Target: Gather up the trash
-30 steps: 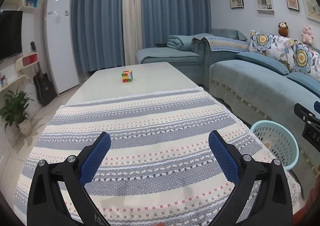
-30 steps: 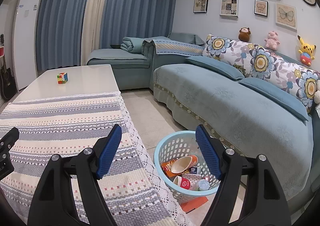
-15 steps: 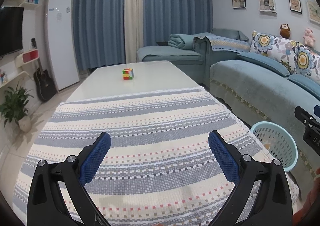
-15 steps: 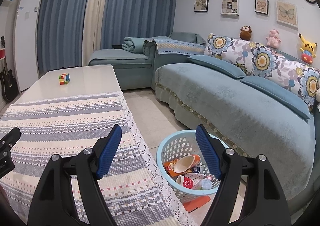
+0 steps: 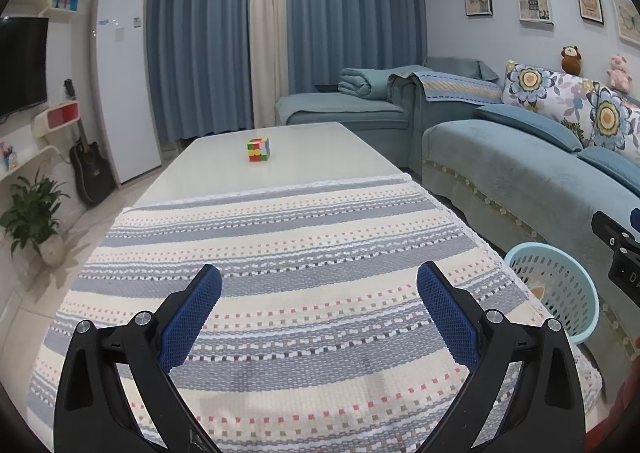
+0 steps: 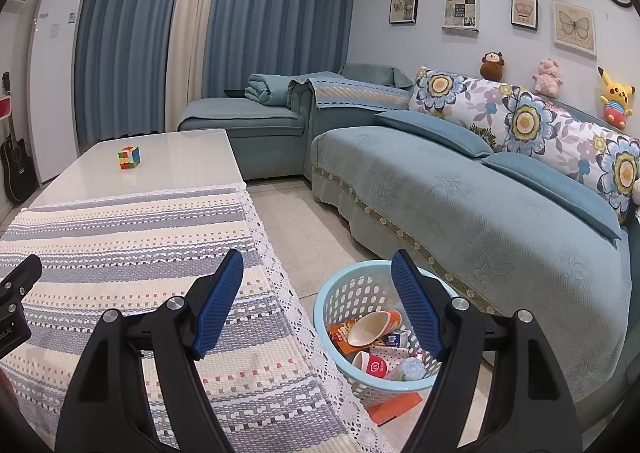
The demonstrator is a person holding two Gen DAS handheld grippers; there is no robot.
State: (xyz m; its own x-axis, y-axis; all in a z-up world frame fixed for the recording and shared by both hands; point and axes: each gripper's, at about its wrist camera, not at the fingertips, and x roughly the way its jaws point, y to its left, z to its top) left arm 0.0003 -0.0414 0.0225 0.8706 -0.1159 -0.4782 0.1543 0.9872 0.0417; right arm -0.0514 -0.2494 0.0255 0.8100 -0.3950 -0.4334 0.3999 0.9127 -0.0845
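Right wrist view is showing the laundry basket (image 6: 334, 295) below the wide-open, empty right gripper (image 6: 316, 309) already holding cups and wrappers, the left gripper (image 5: 318, 311) is likewise hanging wide and empty, and the job is looking nearly finished, an orange carton (image 6: 396, 407) lying on the floor beside the basket.

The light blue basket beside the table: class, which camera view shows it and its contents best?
The right wrist view: the basket appears nearly whole, with cups and wrappers inside. The left wrist view shows the basket at the edge; its contents are mostly hidden.
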